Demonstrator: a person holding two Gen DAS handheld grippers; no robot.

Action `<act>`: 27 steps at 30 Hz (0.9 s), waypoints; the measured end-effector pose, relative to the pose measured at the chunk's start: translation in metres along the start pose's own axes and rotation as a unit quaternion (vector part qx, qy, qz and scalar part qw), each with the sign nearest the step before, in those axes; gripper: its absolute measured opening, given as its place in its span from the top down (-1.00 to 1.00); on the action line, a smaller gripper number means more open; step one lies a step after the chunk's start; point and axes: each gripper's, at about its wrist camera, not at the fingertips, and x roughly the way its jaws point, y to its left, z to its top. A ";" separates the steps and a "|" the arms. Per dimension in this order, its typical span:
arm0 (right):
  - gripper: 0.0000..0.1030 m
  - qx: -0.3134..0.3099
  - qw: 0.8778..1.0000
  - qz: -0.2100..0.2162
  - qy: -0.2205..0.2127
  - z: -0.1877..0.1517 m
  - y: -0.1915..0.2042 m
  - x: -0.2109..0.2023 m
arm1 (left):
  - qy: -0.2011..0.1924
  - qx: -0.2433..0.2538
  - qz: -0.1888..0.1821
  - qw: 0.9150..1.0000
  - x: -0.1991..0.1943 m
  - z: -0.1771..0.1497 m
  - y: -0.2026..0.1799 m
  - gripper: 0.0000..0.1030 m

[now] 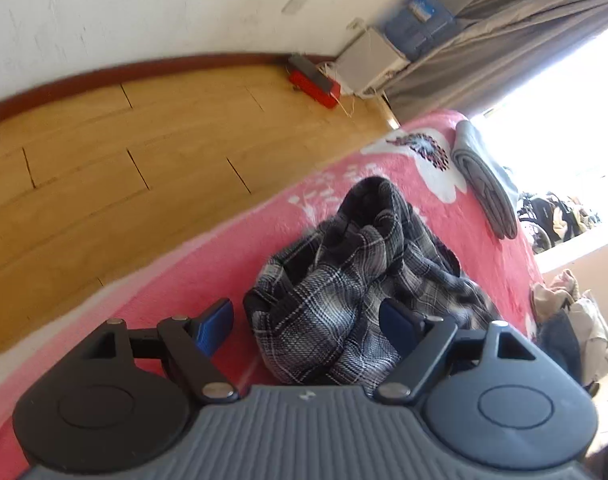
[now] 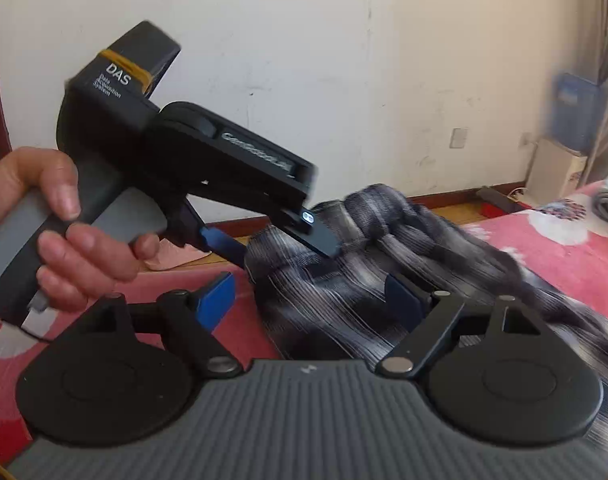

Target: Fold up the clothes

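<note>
The black and white checked shirt [image 1: 360,280] lies in a bunch on the pink blanket [image 1: 191,280]. The left gripper [image 1: 304,320] is wide open and holds nothing, with the shirt at 12 o'clock. The right gripper [image 2: 312,300] is wide open too, holding nothing, with the shirt at 1 o'clock.

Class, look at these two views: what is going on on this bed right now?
A person is working with a hand-held gripper in each hand over a crumpled plaid shirt on a pink blanket. The left hand-held gripper and the right hand-held gripper both stand open at the heap, gripping nothing. The person's left hand shows in the right wrist view. The shirt is not yet folded. A folded grey cloth lies further along the bed.
</note>
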 end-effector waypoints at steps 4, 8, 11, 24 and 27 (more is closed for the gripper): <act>-0.59 0.004 1.000 -0.005 0.016 0.006 0.001 0.021 | 0.021 -0.002 -0.030 0.999 0.005 0.003 -0.004 -0.56; -0.61 -0.010 0.999 -0.020 0.035 0.001 0.004 0.027 | 0.042 -0.004 -0.054 0.998 0.005 0.008 -0.007 -0.56; -0.71 -0.019 0.999 -0.021 0.044 -0.007 0.011 0.029 | 0.057 -0.013 -0.063 0.996 0.003 0.010 -0.009 -0.56; 0.25 -0.032 0.987 -0.152 0.035 -0.011 0.027 0.027 | 0.091 0.039 -0.116 0.988 -0.002 0.010 -0.050 -0.55; 0.62 0.045 0.986 -0.160 0.023 -0.012 0.005 0.012 | 0.072 0.042 -0.143 0.986 -0.012 0.012 -0.055 -0.55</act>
